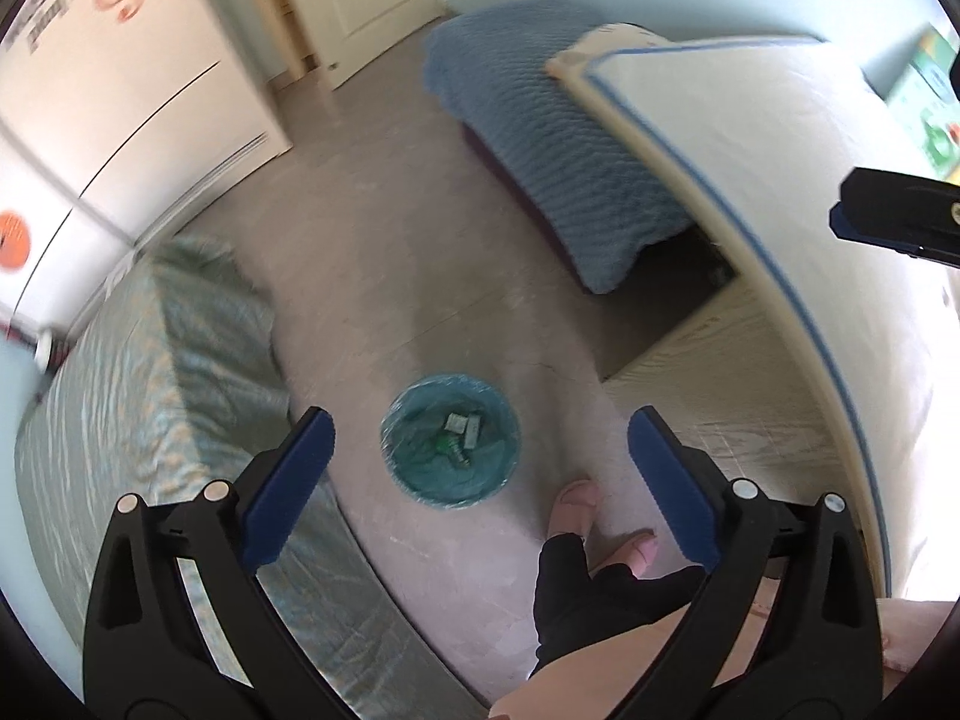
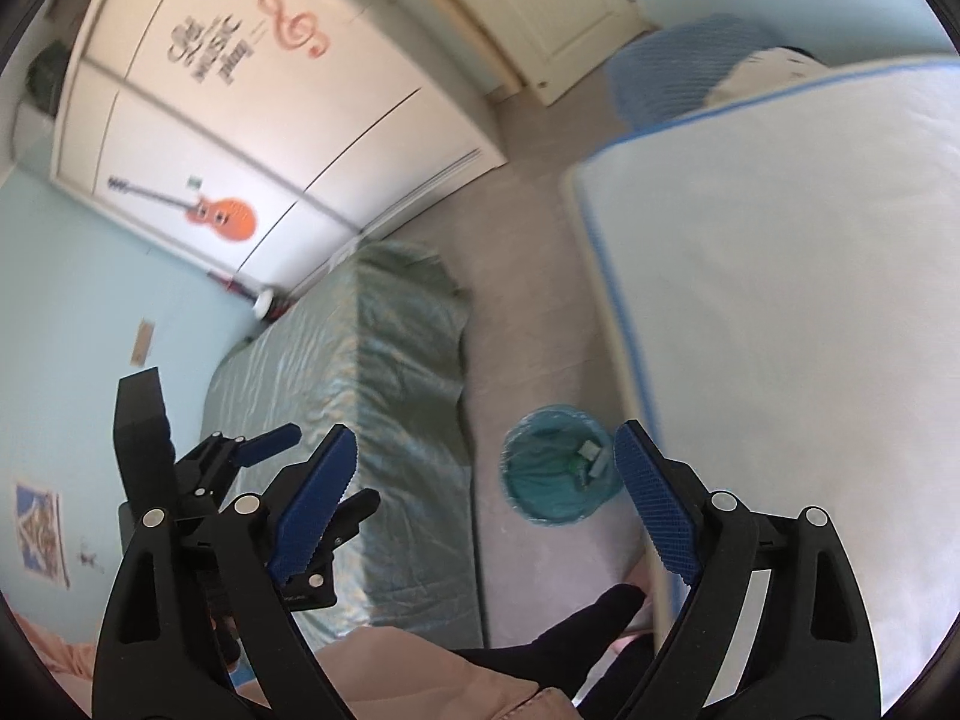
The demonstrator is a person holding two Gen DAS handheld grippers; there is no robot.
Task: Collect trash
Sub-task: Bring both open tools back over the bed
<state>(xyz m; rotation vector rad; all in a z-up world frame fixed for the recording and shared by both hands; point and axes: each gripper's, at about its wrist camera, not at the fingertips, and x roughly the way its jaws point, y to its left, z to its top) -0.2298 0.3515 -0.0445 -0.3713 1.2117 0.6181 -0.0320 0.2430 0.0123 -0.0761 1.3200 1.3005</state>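
Observation:
A round bin lined with a blue-green bag (image 1: pixel 420 480) stands on the floor, seen from above. Inside it lie a green bottle (image 1: pixel 453 451) and a white wrapper (image 1: pixel 456 422). My left gripper (image 1: pixel 480 420) hovers high over the bin, open, with nothing between its blue pads. In the right wrist view the same bin (image 2: pixel 540 495) sits low at the middle, partly behind one finger. My right gripper (image 2: pixel 486 435) is open and empty too, well above the floor. The left gripper's black frame (image 2: pixel 198 468) shows at the lower left of that view.
A bed with a shiny green cover (image 1: pixel 150 390) lies left of the bin. A white mattress with blue piping (image 1: pixel 810 210) leans on the right. A blue blanket (image 1: pixel 540 120) covers a bed behind. White wardrobe (image 2: pixel 240 90) at the back. The person's pink slippers (image 1: pixel 576 498) stand beside the bin.

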